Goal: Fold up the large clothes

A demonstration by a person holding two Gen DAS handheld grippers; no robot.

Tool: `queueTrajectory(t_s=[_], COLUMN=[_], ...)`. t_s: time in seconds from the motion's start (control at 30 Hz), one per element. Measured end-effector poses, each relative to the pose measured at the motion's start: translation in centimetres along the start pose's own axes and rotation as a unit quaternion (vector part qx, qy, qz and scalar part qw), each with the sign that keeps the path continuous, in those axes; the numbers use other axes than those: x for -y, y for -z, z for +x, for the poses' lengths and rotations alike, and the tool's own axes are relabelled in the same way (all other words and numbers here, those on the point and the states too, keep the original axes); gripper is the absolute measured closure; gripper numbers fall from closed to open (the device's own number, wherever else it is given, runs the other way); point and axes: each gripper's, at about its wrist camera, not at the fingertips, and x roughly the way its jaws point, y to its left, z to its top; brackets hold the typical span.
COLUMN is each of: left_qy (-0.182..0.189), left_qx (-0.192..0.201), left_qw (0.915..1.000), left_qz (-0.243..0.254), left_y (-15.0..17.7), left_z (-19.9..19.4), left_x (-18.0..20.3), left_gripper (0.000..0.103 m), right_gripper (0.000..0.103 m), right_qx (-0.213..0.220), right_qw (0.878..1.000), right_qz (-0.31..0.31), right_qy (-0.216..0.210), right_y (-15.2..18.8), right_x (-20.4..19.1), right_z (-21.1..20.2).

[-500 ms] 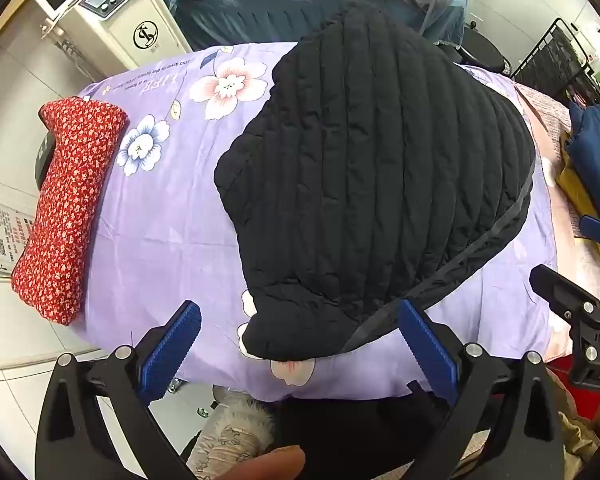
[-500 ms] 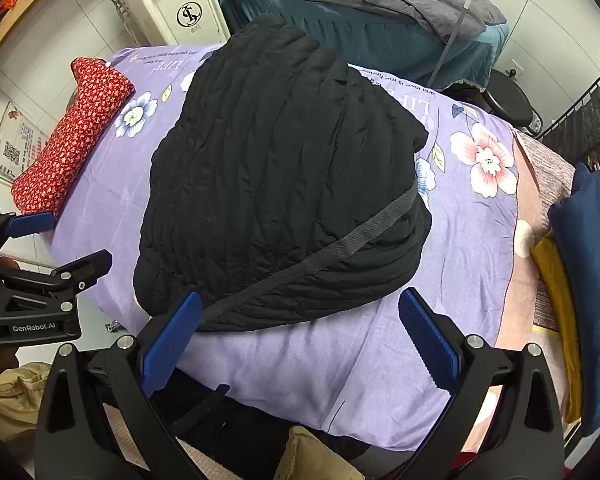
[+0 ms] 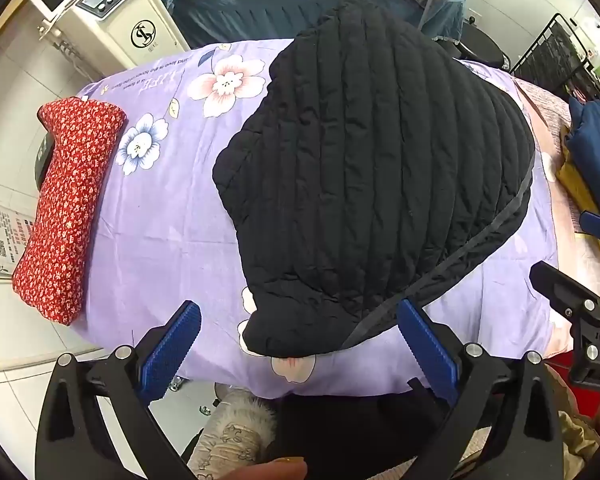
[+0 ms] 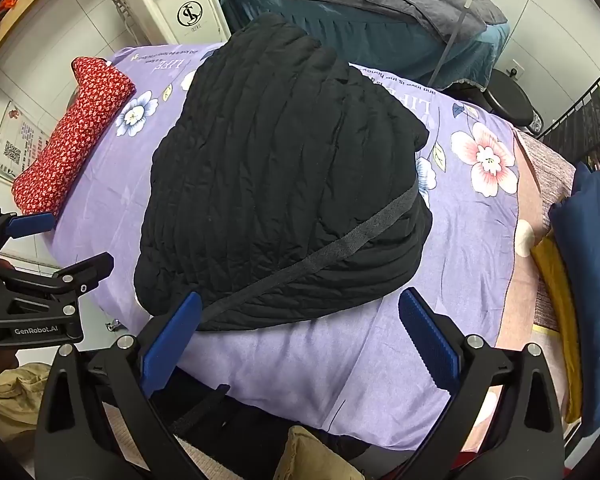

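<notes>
Quilted black jacket folded on purple floral bedsheet.
Left gripper and right gripper hang above its near edge, fingers spread wide, holding nothing, likely poised to grasp.

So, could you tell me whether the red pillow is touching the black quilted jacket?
Apart. The left wrist view shows bare purple sheet between the red pillow and the black quilted jacket.
</notes>
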Motion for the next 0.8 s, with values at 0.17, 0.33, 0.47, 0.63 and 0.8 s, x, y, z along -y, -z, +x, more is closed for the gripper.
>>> queueTrajectory(t_s=[0.17, 0.33, 0.47, 0.63, 0.8], left_qy=[0.000, 0.013, 0.026, 0.027, 0.029], left_qx=[-0.002, -0.015, -0.030, -0.031, -0.030], left_qw=[1.0000, 0.9998, 0.9992, 0.9991, 0.9991], left_qz=[0.002, 0.003, 0.000, -0.013, -0.013], left_y=[-0.30, -0.19, -0.18, -0.29, -0.35], left_z=[-0.08, 0.08, 0.36, 0.16, 0.23], left_x=[-0.16, -0.38, -0.28, -0.81, -0.34], left_gripper=[0.006, 0.006, 0.006, 0.006, 0.006], right_gripper=[0.006, 0.006, 0.006, 0.006, 0.006], right_qx=[0.000, 0.000, -0.002, -0.001, -0.002], right_qw=[1.000, 1.000, 1.000, 1.000, 1.000], right_qz=[0.000, 0.001, 0.002, 0.001, 0.002], right_qy=[0.000, 0.000, -0.001, -0.002, -0.002], right_y=[0.24, 0.25, 0.07, -0.02, -0.08], right_x=[0.03, 0.08, -0.08, -0.02, 0.01], right_z=[-0.04, 0.03, 0.09, 0.21, 0.29])
